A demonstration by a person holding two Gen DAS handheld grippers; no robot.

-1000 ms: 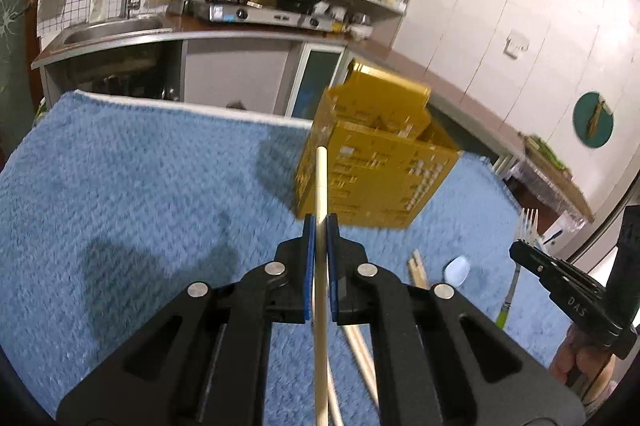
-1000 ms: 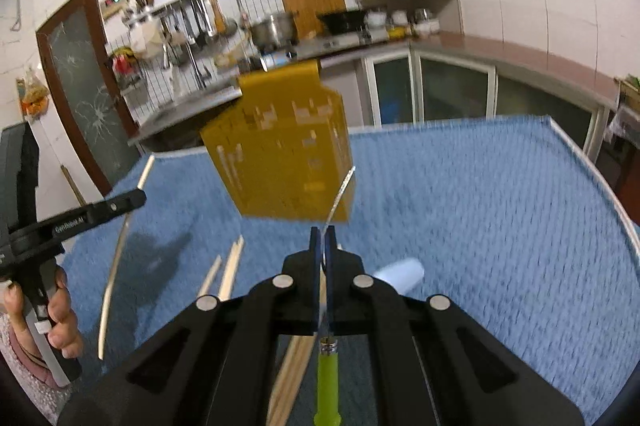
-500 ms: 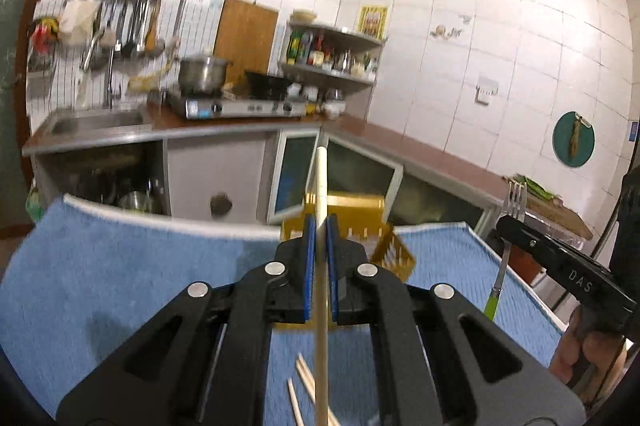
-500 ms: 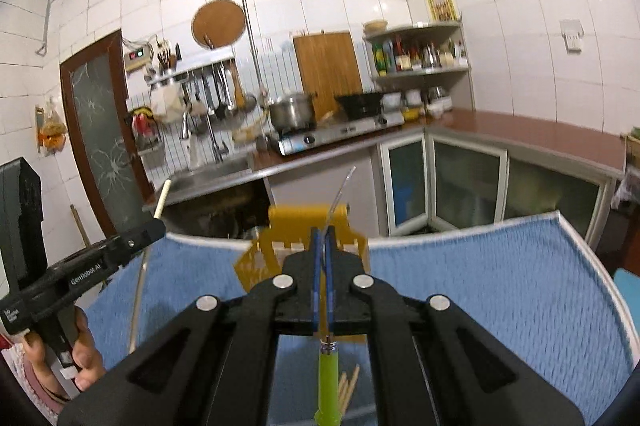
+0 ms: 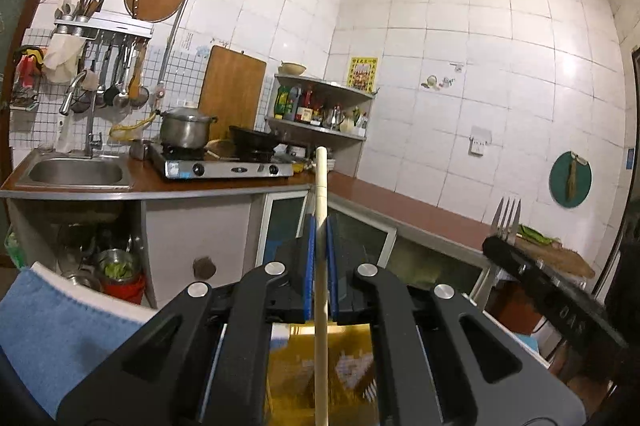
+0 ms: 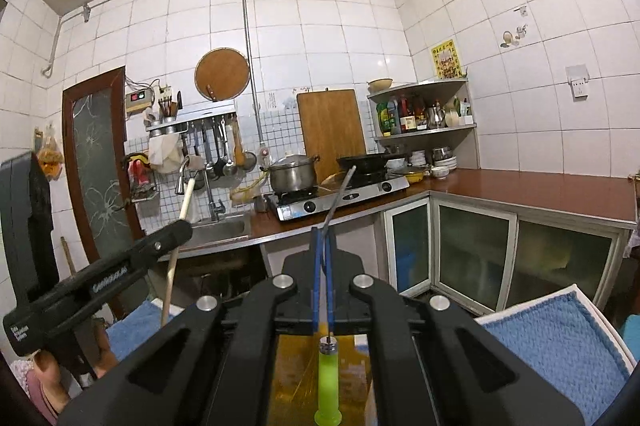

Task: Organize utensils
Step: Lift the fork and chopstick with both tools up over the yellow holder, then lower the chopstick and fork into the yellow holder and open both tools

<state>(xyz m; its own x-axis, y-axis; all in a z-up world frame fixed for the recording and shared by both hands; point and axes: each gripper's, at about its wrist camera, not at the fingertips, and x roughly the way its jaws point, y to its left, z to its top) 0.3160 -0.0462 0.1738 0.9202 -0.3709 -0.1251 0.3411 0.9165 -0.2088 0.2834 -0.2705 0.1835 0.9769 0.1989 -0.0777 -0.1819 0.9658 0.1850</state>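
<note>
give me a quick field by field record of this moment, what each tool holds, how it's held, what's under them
left tool: shut on a wooden chopstick, gripped mid-length, tip pointing up
right tool: shut on a fork with a green handle, gripped at the metal neck, prongs up
yellow basket: below both tools, partly hidden by them
blue towel: covers the table, visible at the lower edges
background: stove with a pot, sink

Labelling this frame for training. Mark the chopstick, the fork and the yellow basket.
chopstick (image 5: 321,186), left wrist view, on the shaft above the pads.
fork (image 6: 328,378), right wrist view, on the green handle.
yellow basket (image 5: 352,366), left wrist view, on its perforated wall below the left gripper (image 5: 320,238).
</note>
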